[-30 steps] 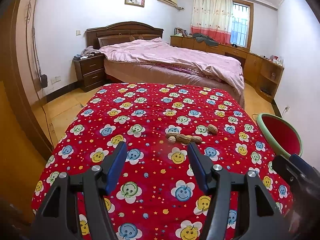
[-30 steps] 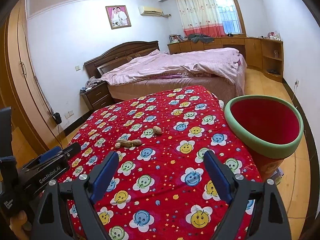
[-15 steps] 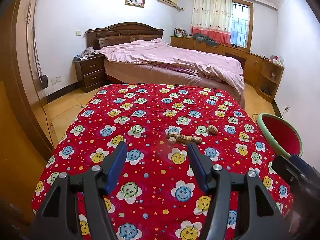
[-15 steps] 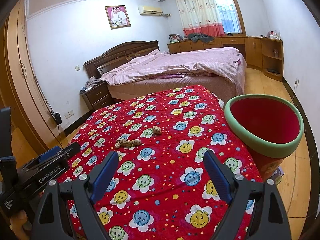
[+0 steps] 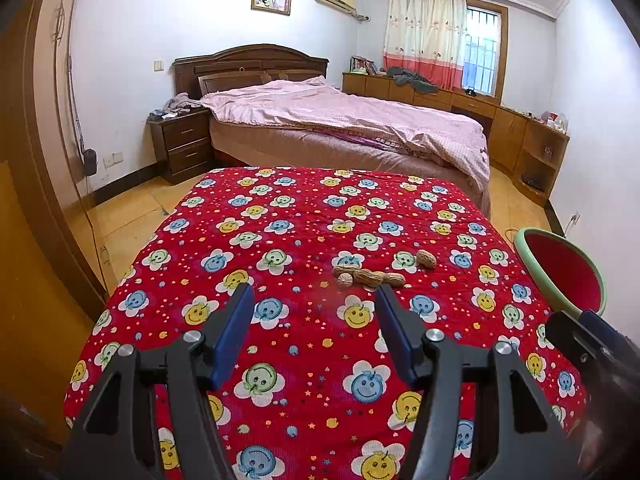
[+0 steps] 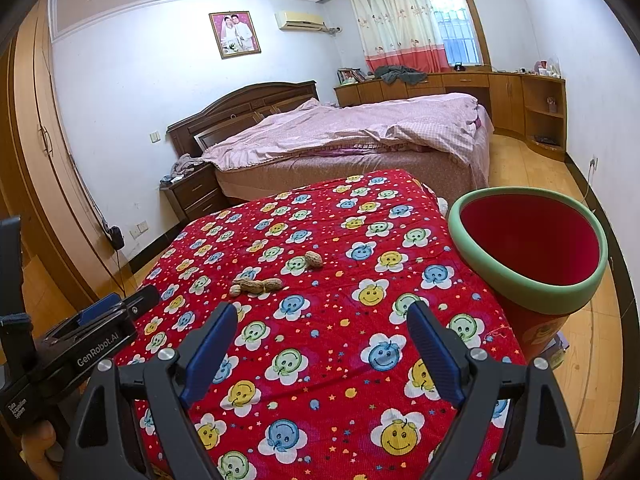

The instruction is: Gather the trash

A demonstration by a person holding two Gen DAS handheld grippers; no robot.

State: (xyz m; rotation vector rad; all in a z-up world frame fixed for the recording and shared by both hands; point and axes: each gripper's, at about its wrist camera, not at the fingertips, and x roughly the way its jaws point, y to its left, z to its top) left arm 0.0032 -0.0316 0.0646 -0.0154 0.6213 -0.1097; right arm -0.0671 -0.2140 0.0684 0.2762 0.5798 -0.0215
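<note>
Nothing has moved since the earlier frames; I keep both grippers poised. The peanut shells [image 5: 370, 277] lie in a short row with its long axis crosswise, just beyond the left gripper [image 5: 315, 304], toward its right finger, one stray shell [image 5: 426, 259] beside them. My left gripper is nearer, half-open and empty; the right gripper [image 6: 320, 320] gapes wide, empty (shells up-left of it). The smiley-flower cloth [image 5: 280, 216] is soft; the red bin [image 6: 528, 240] stands at its right edge, a bed [image 5: 340, 120] beyond.
</note>
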